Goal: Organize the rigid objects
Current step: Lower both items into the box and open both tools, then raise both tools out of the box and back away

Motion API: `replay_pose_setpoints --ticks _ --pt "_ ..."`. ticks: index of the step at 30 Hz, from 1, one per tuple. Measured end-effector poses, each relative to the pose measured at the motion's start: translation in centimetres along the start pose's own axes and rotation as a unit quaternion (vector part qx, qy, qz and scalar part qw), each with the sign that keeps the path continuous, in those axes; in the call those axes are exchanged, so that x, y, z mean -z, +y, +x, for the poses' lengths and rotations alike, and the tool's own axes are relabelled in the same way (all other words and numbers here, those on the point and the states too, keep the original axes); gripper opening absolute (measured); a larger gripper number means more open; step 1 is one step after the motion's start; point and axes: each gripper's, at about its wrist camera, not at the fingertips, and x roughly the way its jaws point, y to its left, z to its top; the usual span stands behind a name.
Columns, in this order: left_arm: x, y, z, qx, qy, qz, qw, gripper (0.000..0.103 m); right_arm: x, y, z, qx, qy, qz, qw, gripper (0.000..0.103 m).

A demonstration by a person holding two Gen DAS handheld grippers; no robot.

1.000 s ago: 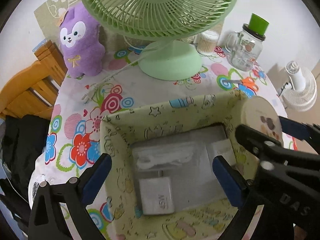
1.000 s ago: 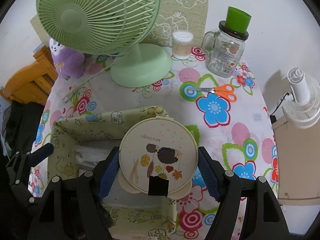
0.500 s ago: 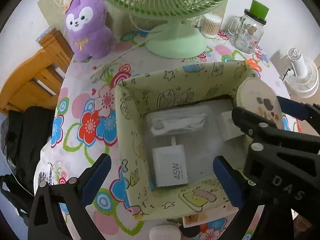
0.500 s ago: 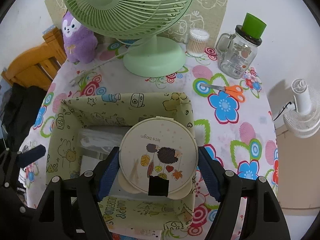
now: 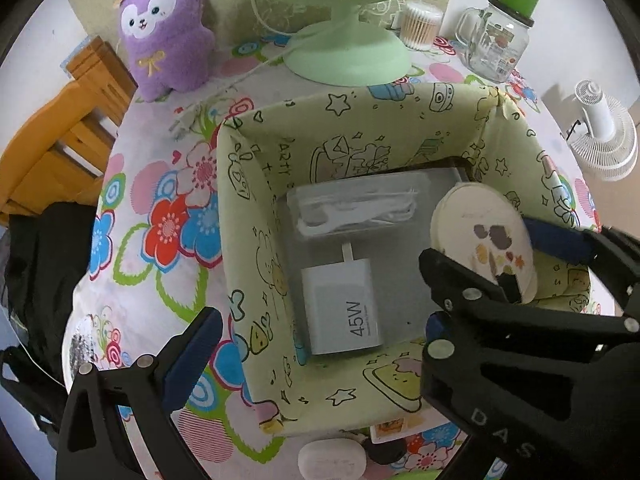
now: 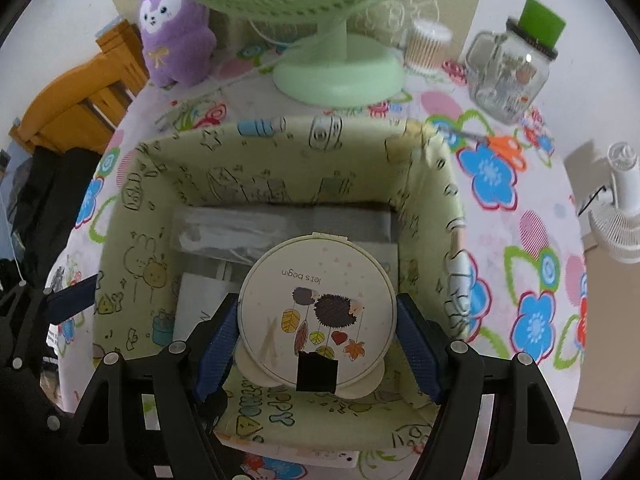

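Centrally, a round compact mirror (image 6: 318, 312) is held edgewise in the right claw (image 6: 316, 346), its blue pads pressed against opposite sides of the rim; the printed lid is turned up toward the camera, its "lets begin" wording upside down, with no long axis since it is round; it is held inside a pale green fabric box (image 6: 432, 184) on the floral surface (image 6: 520, 240); a white charger (image 5: 342, 306) lies flat on the box floor; the left claw (image 5: 316, 338) is spread wide, empty, straddling the box's near left corner.
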Motion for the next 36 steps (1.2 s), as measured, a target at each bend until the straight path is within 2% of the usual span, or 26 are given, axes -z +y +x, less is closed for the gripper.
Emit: replay_pose_setpoints --ticks 6,8,13,36 --pt "-0.1 0.1 0.2 0.002 0.004 -0.001 1.0000 0.103 -0.4 0.7 0.4 -0.014 0.001 -0.006 1.000 0.079" --pt "0.0 0.2 0.3 0.004 0.005 -0.002 1.0000 0.103 -0.5 1.0 0.5 -0.022 0.004 -0.006 1.000 0.085" --pt "-0.1 0.2 0.0 0.003 0.003 0.001 1.0000 0.103 -0.5 0.9 0.3 -0.025 0.006 -0.001 1.000 0.090" --pt "1.5 -0.7 -4.4 0.026 -0.038 0.023 0.9987 0.103 1.9 0.3 -5.6 0.006 -0.050 0.009 0.999 0.094"
